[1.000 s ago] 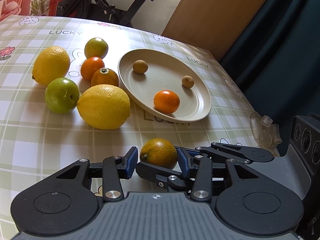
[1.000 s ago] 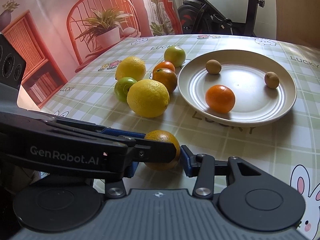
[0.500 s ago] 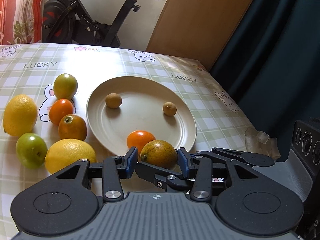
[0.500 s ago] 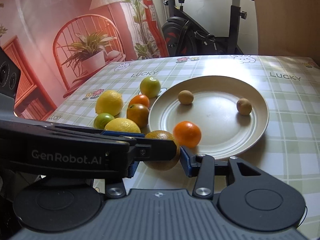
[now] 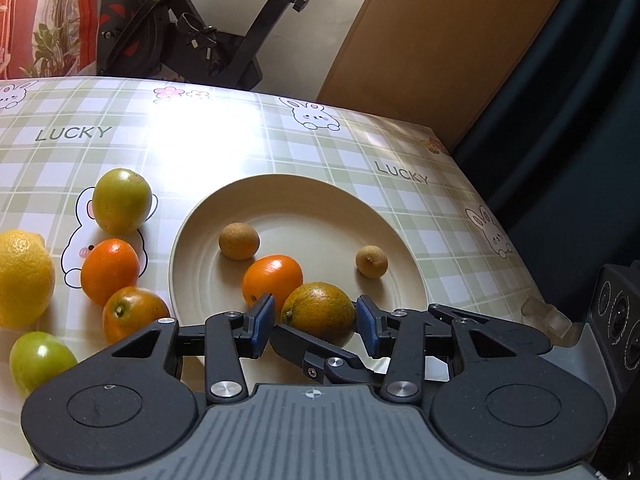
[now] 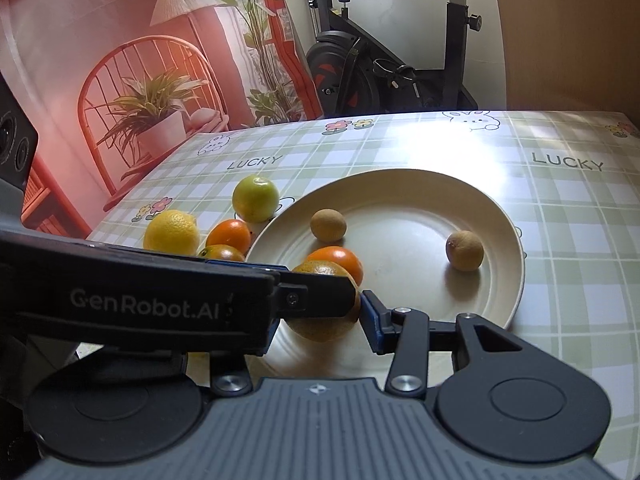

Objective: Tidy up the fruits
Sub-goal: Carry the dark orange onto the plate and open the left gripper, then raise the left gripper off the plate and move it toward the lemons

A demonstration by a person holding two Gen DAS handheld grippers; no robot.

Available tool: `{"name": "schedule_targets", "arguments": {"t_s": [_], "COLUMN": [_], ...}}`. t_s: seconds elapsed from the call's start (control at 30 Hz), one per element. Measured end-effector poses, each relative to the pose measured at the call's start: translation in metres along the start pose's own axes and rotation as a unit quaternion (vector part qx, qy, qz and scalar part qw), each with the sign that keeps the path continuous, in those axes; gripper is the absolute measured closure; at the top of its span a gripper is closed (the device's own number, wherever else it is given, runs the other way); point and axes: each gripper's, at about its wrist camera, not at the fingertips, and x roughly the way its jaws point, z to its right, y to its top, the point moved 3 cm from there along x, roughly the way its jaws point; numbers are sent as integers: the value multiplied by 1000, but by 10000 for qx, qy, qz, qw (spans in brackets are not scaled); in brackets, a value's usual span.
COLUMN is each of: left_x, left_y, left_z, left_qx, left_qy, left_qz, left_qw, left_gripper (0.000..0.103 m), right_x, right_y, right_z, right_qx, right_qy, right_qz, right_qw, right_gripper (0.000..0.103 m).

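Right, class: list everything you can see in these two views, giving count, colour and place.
tablecloth: 1, green check, covering the table
plate: 1, cream, on the tablecloth
small round fruits: 2, brown, on the plate
orange: 1, orange, on the plate
mottled citrus: 1, green-orange, over the plate's near edge
loose oranges: 2, orange, left of the plate
green fruits: 2, green, left of the plate
lemon: 1, yellow, far left
exercise bike: 1, black, behind the table
left tool: 1, black, blue pads, gripping the mottled citrus
right tool: 1, black, blue pads, gripping it too
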Motion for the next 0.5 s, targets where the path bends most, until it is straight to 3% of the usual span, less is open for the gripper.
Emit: {"name": "schedule_targets", "arguments": {"t_s": [0.5], "left_x": [17], "left_y": [35], "left_z": [-14], "left_qx": [-330], "left_qy": [361], "left_qz": [210], "left_qw": [9986], "left_gripper": [58], "right_x": [44], "right_y": [33], "right_z": [31], "right_qx": [162], "right_qy": [-622], "right_qz": [62], "right_qw": [9979], "right_gripper": [57]}}
